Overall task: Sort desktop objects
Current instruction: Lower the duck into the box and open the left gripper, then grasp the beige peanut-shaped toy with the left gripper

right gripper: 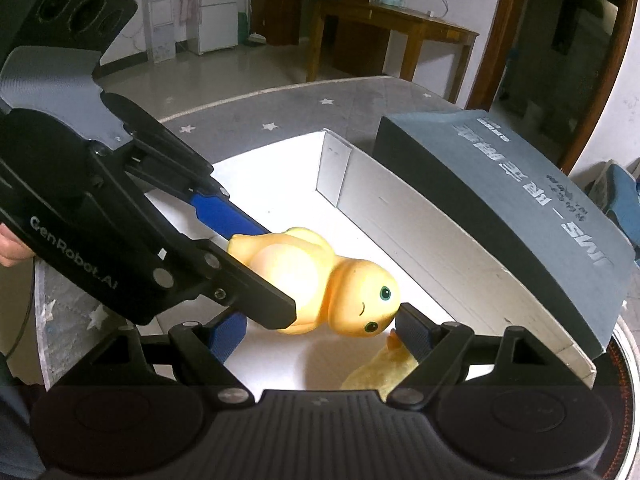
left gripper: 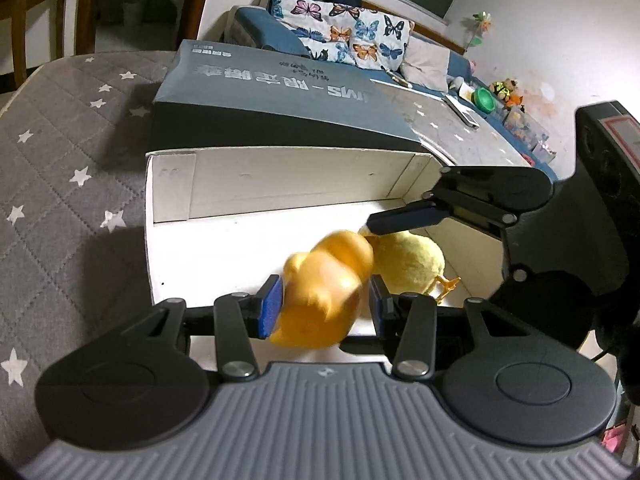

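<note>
The left gripper [left gripper: 325,304] had its jaws clenched on a yellow rubber duck [right gripper: 316,280], held over the white open box [left gripper: 280,184]; the right gripper [right gripper: 320,330] had its jaws released above a plush chick [left gripper: 408,264] lying inside the box; the grey lid [left gripper: 280,96] stood just behind

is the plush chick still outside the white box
No, the plush chick lies inside the white box, beside the rubber duck held by the left tool.
</note>
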Available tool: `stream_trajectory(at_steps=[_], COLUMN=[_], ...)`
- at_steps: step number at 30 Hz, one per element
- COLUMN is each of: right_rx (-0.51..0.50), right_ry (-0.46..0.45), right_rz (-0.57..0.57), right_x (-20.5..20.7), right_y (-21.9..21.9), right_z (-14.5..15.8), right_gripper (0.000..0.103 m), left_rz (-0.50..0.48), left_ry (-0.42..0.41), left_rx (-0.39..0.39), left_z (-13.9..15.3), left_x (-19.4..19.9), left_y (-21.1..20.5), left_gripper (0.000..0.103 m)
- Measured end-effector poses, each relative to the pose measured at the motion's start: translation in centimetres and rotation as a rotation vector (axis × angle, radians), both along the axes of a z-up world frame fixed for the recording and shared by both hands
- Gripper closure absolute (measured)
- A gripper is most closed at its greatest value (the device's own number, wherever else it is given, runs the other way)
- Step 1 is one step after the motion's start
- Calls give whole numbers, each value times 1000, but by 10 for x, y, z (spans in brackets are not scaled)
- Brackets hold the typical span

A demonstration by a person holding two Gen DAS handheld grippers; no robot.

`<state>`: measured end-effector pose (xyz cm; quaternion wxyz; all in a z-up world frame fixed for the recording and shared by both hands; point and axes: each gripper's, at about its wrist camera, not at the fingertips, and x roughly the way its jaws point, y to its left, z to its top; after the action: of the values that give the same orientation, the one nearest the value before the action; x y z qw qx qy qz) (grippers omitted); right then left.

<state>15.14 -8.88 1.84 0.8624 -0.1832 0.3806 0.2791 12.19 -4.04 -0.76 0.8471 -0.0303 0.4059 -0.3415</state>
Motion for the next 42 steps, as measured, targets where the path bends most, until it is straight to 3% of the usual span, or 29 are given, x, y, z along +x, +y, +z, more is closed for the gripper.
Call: stream_trajectory(at_steps=[3, 14, 22, 30, 42], right_rx=[-1, 45, 132, 165, 209], right_ry=[-11, -100, -192, -183, -108], right_rz=[0, -72, -99, -102, -219], right_x=[-6, -44, -104, -150, -150], right_y=[-1, -20, -32, -36, -63], right_z=[4, 30, 57, 52, 27], right_gripper=[14, 13, 13, 14, 14], left_rz=[10, 39, -51, -131, -138], left_ry=[-10, -111, -182, -91, 29], left_rx=[-8, -47, -82, -31, 75], left_z=[5, 39, 53, 23, -18], left_x=[-3, -52, -117, -141, -117], left_y=[3, 30, 39, 16, -22], left_gripper=[52, 50, 50, 50, 50])
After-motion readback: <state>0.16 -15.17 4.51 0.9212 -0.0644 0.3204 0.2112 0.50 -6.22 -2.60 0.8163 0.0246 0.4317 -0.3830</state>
